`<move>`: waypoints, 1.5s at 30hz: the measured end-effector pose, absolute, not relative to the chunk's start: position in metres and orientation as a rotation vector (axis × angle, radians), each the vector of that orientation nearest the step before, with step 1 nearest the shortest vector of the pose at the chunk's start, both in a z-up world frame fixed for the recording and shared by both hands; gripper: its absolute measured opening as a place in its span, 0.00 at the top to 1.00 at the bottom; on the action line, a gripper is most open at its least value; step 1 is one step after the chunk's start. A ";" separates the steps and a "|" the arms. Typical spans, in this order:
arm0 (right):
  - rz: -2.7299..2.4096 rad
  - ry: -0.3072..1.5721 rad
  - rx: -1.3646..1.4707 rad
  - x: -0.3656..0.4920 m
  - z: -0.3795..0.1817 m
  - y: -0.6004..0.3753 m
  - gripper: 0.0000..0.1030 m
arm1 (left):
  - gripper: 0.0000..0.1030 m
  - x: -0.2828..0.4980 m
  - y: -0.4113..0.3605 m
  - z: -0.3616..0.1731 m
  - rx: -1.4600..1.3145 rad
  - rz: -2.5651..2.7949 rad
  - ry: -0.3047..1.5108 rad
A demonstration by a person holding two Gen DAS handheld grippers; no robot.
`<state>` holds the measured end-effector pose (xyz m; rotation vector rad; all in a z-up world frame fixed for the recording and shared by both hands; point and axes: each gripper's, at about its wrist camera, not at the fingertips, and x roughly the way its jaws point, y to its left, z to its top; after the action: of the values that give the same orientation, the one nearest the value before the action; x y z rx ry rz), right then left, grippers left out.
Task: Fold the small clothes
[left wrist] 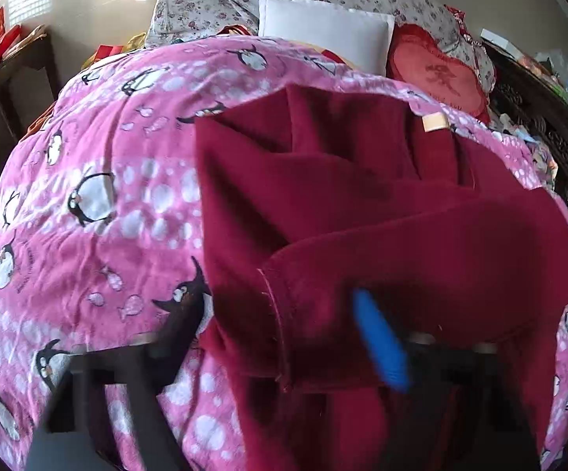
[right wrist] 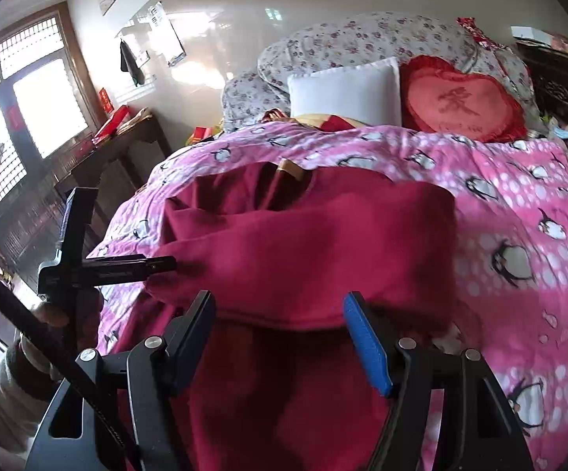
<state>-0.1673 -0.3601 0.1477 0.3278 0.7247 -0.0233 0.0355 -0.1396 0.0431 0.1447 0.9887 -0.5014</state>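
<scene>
The right gripper [right wrist: 280,337] is seen lowest in the right wrist view, with its 2 fingers spread wide apart, so it is released. Between the fingers hangs the folded edge of the dark red garment [right wrist: 303,243]. The cloth is near the pads, but a pinch is not seen.

In the left wrist view the left gripper [left wrist: 280,353] is at the bottom of the frame and is blurred. 1 blue pad [left wrist: 382,341] is laid over the red cloth, and the other finger is a dark shape at the lower left. A wide gap is seen between them, so it looks released too. In the right wrist view this gripper is seen at the middle left, with its tip just beside the left end of the folded part.

The garment is spread on the pink penguin quilt [right wrist: 519,204], in the middle of both frames. 1 part is already laid across the rest, so a fold looks to be under way. The next move is judged to call for the near edge to be pinched by both grippers and carried toward the top of the frame, with the edges kept even.

The neck tag [left wrist: 435,122] is seen at the upper middle, toward the white pillow [right wrist: 346,90]. So the garment's long axis is judged to run from bottom to top of the frame, with the neck pointed at the pillows. The folded band is laid across it, from left to right.
</scene>
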 end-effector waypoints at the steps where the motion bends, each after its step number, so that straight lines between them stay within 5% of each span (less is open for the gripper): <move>1: -0.028 0.725 0.327 -0.170 0.147 -0.362 0.30 | 0.73 0.036 -0.140 0.042 0.150 -0.479 0.990; 3: -0.033 0.721 0.335 -0.174 0.147 -0.367 0.30 | 0.84 0.036 -0.137 0.048 0.123 -0.479 0.971; 7: -0.054 0.689 0.345 -0.179 0.153 -0.376 0.30 | 0.87 0.033 -0.126 0.076 0.076 -0.500 0.906; 10: -0.095 0.657 0.334 -0.179 0.162 -0.379 0.27 | 0.99 0.036 -0.119 0.098 0.062 -0.495 0.851; 19: -0.119 0.642 0.331 -0.161 0.167 -0.379 0.27 | 0.99 0.049 -0.113 0.105 0.087 -0.537 0.869; 20: -0.106 0.645 0.336 -0.161 0.165 -0.378 0.27 | 0.93 0.048 -0.117 0.100 0.081 -0.565 0.894; 23: -0.097 0.659 0.330 -0.159 0.161 -0.375 0.27 | 0.37 0.046 -0.127 0.091 0.080 -0.593 0.908; 28: -0.060 0.683 0.345 -0.158 0.155 -0.375 0.27 | 0.32 0.054 -0.157 0.073 0.197 -0.593 0.917; 29: -0.064 0.688 0.337 -0.157 0.154 -0.375 0.27 | 0.33 0.054 -0.162 0.067 0.229 -0.588 0.933; 34: -0.057 0.687 0.349 -0.156 0.150 -0.378 0.26 | 0.86 0.045 -0.183 0.038 0.382 -0.584 0.970; 45: -0.104 0.663 0.327 -0.138 0.166 -0.388 0.26 | 0.90 0.052 -0.154 0.116 0.315 -0.554 0.795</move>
<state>-0.1380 -0.3878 0.1662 0.3274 0.6635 -0.1036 0.0523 -0.1537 0.1161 0.3150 0.7948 -0.5543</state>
